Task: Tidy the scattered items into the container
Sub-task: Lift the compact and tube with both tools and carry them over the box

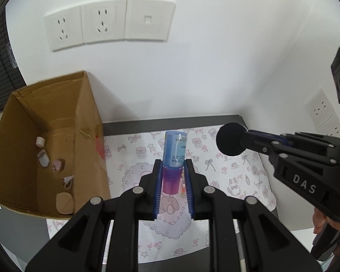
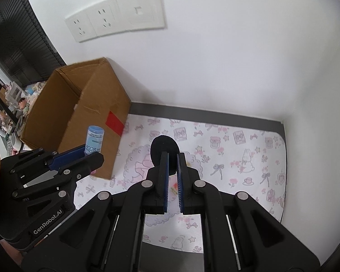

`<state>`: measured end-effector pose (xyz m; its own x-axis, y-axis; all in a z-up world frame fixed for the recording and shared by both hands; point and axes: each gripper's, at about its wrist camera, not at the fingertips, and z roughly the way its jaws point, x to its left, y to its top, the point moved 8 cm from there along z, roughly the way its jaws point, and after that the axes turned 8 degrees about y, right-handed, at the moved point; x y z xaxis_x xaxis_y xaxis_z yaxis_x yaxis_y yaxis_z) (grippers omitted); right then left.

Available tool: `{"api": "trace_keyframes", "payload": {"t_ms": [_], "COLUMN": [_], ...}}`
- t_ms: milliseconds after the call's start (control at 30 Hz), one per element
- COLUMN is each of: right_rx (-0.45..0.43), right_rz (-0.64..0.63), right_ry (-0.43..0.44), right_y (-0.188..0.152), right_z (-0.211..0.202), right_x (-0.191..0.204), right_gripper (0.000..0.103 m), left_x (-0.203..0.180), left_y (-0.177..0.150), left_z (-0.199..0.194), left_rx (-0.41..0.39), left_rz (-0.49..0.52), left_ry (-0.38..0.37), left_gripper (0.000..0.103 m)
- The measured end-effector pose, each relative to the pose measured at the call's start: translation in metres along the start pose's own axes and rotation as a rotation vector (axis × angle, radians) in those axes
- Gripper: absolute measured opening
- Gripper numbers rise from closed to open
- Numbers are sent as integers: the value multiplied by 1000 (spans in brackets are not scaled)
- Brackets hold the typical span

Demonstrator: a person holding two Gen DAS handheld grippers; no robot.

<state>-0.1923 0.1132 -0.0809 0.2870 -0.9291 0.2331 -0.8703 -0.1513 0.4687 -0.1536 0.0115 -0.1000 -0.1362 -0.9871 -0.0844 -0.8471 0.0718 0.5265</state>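
Note:
My left gripper [image 1: 173,166] is shut on a blue bottle with a purple cap [image 1: 175,154] and holds it upright above the patterned mat, right of the open cardboard box [image 1: 18,136]. The bottle [image 2: 94,138] and left gripper [image 2: 88,153] also show in the right wrist view, beside the box [image 2: 97,104]. My right gripper [image 2: 172,158] is shut on a flat black round puff [image 2: 162,146], held above the mat; it shows in the left wrist view [image 1: 230,139] at the right gripper's [image 1: 249,139] tip. Several small items lie on the box floor [image 1: 49,161].
A white mat with pink prints [image 2: 238,158] covers a dark table [image 2: 215,113] set against a white wall with sockets [image 1: 86,26]. A small orange scrap [image 2: 174,187] lies on the mat under my right gripper. Cluttered shelves [image 2: 9,104] stand at far left.

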Motion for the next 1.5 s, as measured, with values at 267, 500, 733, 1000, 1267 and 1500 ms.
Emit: {"api": "trace_keyframes", "payload": {"t_ms": [267,500,733,1000,1267,1500], "right_rx": [-35,-39,-37,-48,-47,-36], "right_rz": [-47,-93,-128,-161,-196,-221], "right_ry": [14,27,31,36,50,66], "right_y": [20,31,40,53,64,70], "right_z": [-8,-3,5,8,19,35], "right_x": [34,69,100,130,166,195], "right_gripper": [7,7,7,7,7,7], "left_x": [29,59,92,123,158,189], "left_y": [13,20,28,33,35,35], "left_z": [-21,-30,-38,-46,-48,-49], "left_rx": [-39,-62,-85,-97,-104,-103], "left_rz": [-22,-64,-96,-123,-152,-185], "left_ry": [8,7,18,41,56,67], "left_gripper": [19,19,19,19,19,19]}}
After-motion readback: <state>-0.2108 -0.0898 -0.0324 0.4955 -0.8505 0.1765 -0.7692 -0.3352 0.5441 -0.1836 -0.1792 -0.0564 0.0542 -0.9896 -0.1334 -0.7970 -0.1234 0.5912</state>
